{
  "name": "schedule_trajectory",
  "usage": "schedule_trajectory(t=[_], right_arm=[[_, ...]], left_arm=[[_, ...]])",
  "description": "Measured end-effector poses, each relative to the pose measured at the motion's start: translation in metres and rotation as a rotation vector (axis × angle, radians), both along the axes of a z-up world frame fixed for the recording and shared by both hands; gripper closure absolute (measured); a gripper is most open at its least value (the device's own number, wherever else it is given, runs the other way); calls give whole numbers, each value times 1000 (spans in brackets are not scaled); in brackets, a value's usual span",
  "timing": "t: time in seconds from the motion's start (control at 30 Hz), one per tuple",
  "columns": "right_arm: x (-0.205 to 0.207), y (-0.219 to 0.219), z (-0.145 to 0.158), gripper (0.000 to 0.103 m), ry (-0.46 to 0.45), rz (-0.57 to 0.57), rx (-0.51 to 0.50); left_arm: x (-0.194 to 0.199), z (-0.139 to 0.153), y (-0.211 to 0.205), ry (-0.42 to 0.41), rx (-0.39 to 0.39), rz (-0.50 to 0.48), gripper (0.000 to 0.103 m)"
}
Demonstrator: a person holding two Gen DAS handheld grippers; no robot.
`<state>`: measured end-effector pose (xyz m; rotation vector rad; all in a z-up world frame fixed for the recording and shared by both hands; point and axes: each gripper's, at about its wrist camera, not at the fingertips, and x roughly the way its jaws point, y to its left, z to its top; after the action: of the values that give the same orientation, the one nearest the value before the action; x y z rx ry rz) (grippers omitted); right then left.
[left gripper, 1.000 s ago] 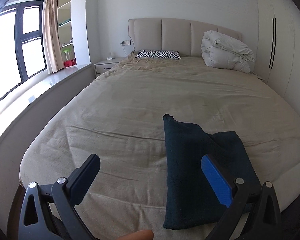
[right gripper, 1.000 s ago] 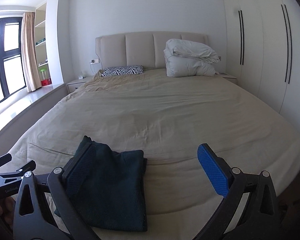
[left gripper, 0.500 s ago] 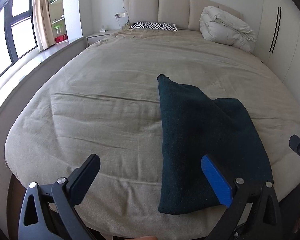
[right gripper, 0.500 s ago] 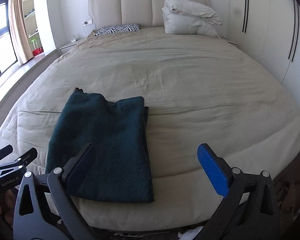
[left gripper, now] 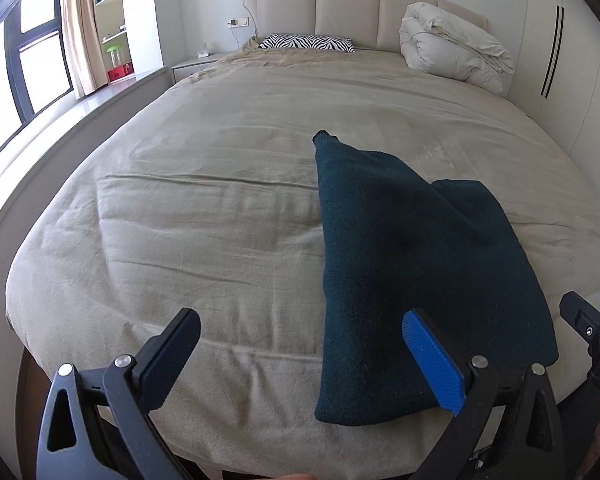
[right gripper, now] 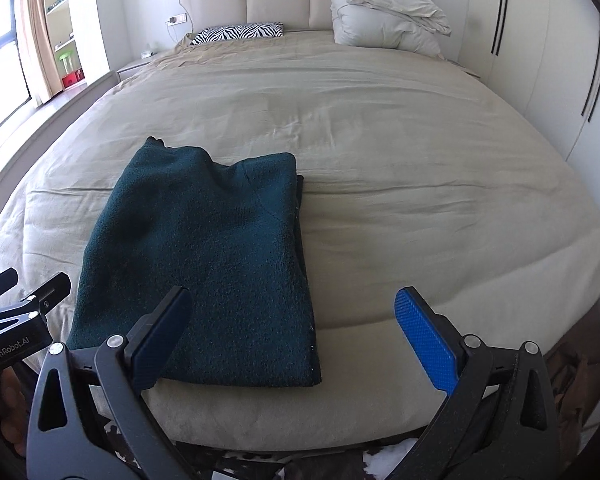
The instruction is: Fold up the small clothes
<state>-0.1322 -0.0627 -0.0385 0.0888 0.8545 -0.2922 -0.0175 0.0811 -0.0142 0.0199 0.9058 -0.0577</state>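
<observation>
Both grippers had been lowered and brought closer to the foot of the bed [right gripper: 380, 140] than a second before, so that the dark green sweater [right gripper: 204, 248] was seen from above rather than along the sheet. The sweater was lying partly folded near the foot edge, one narrow end reaching toward the headboard. The left gripper [left gripper: 300, 356] was held spread wide and empty above the sheet, at the sweater's left edge; the right gripper [right gripper: 292, 328] was likewise spread and empty over its near right corner. A poor fold could be expected if only the top layer were pinched, since the stacked layers would slide apart. The sheet could also be caught with the knit and dragged up.
</observation>
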Motion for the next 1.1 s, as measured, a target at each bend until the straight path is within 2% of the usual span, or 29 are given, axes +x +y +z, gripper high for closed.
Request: schedule_trajectory(t=[1.1], right_arm=[[4,5,-7,0,25,-9,-24]], left_arm=[[-1,-4,-2,-6,23,-1,0]])
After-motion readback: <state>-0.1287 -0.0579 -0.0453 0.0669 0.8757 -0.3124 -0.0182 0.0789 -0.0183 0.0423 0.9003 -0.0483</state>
